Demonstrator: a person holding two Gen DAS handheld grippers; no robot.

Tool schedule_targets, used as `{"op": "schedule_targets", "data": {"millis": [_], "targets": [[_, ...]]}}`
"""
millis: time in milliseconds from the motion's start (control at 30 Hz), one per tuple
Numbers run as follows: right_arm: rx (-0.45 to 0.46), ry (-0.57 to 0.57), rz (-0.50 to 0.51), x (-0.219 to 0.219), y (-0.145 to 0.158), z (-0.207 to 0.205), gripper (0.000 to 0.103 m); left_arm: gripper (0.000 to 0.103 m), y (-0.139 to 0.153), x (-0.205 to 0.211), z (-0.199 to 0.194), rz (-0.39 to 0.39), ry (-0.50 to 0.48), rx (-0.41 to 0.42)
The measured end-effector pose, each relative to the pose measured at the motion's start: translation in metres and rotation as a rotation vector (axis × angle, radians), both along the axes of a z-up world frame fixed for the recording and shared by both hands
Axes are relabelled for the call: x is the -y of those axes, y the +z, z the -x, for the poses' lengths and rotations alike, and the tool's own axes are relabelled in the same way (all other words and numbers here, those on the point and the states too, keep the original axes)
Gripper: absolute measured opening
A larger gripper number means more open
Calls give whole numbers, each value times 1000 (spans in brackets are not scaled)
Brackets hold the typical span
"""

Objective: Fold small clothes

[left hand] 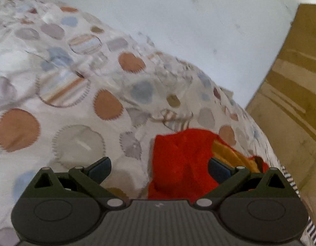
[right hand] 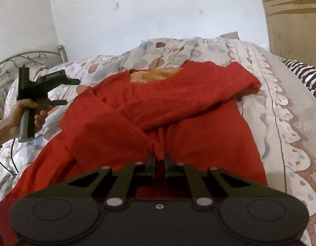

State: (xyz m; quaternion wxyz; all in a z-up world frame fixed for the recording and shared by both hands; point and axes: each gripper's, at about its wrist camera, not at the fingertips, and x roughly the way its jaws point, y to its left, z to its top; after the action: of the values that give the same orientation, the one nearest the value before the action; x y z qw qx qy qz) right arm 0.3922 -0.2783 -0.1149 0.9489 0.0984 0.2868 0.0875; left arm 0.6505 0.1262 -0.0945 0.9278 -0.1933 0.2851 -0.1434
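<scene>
A red garment with an orange lining at the neck lies spread on the bed, one sleeve folded across its front. My right gripper is shut on a bunched fold of the red cloth near its middle. My left gripper is open and empty, above the bed, with a corner of the red garment between and beyond its fingers. In the right wrist view the left gripper is held in a hand at the garment's left, apart from it.
A patterned quilt covers the bed. A brown cardboard panel stands at the right against a white wall. A metal bed frame is at the far left. A striped cloth lies at the right edge.
</scene>
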Motion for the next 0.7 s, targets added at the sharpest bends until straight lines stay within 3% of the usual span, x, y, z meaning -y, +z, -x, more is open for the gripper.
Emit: {"op": "schedule_targets", "data": {"millis": [33, 67, 100, 133, 200, 267, 367, 433, 500, 533, 633, 700], "targets": [[0, 1, 0, 0, -1, 0, 8, 96, -4, 3, -7, -5, -28, -20], [1, 1, 0, -1, -1, -1, 8, 81, -7, 5, -11, -4, -55, -34], [3, 2, 0, -1, -2, -1, 8, 55, -10, 8, -16, 2, -88, -47], [4, 3, -1, -1, -3, -1, 8, 43, -11, 11, -19, 2, -111, -58], [5, 4, -6, 0, -3, -1, 9, 27, -9, 17, -19, -32, -103, -46], [6, 4, -10, 0, -3, 0, 9, 19, 1, 27, -9, -111, -110, 39], [6, 6, -7, 0, -3, -1, 9, 19, 13, 52, 10, -334, -65, 158], [6, 7, -1, -1, -3, -1, 9, 19, 11, 70, 13, -454, -40, 161], [6, 7, 5, -2, -4, -1, 9, 24, 3, 78, 6, -510, -36, 118], [6, 7, 9, -3, -4, -1, 9, 28, 0, 77, 1, -495, -30, 84], [9, 6, 11, -3, -3, 0, 9, 45, 3, 54, 1, -298, -5, 36], [7, 6, 7, -3, -4, -1, 9, 75, 8, 37, 9, -200, -1, 38]]}}
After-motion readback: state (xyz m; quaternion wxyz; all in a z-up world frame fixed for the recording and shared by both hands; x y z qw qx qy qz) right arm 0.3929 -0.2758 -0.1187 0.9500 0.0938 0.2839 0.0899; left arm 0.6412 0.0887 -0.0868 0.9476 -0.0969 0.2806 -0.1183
